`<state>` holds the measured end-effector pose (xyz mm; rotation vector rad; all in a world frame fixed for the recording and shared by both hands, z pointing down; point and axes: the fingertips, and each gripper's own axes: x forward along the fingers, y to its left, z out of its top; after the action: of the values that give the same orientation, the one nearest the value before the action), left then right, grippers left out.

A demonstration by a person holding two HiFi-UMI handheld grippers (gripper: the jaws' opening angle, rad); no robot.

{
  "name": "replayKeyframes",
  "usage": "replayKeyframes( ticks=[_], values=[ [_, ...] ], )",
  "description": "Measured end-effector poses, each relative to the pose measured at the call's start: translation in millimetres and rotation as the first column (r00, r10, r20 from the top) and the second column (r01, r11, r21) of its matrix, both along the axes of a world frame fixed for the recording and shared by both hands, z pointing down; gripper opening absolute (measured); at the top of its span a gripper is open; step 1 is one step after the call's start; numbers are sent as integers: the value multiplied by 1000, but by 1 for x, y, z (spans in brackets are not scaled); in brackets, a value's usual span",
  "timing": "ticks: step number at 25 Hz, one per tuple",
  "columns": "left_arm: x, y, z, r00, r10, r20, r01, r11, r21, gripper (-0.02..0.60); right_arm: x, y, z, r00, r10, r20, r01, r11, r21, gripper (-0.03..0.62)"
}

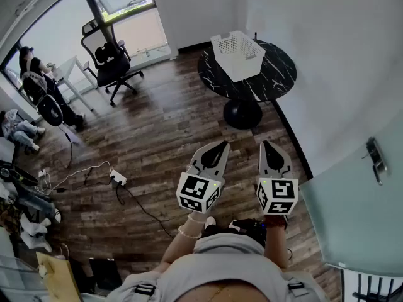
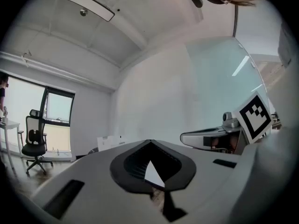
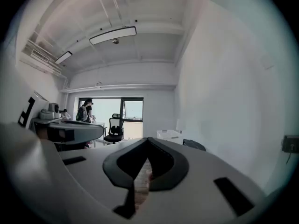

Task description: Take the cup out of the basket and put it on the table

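Observation:
A white slotted basket (image 1: 238, 54) stands on a round black marble table (image 1: 277, 74) far ahead of me. The cup is not visible; the basket's inside is hidden from here. My left gripper (image 1: 221, 145) and right gripper (image 1: 267, 145) are held side by side close to my body, well short of the table, both shut with nothing between the jaws. In the right gripper view the basket (image 3: 169, 135) and the table (image 3: 194, 145) show small beyond the jaw tips (image 3: 148, 139). The left gripper view has the basket (image 2: 110, 141) low by the wall, past its jaws (image 2: 149, 143).
Wood floor lies between me and the table. A black office chair (image 1: 108, 58) stands at the back left near the window. Cables and a power strip (image 1: 118, 178) lie on the floor to my left. People sit at desks at the far left. A glass door (image 1: 365, 200) is on my right.

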<state>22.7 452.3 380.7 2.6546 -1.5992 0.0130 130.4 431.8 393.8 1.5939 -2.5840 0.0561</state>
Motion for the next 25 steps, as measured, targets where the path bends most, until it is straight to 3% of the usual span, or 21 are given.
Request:
replayKeyframes(
  ticks=[25],
  values=[
    [35, 13, 6, 1000, -16, 7, 16, 1000, -5, 5, 33, 12, -3, 999, -21, 46, 20, 1000, 24, 10]
  ],
)
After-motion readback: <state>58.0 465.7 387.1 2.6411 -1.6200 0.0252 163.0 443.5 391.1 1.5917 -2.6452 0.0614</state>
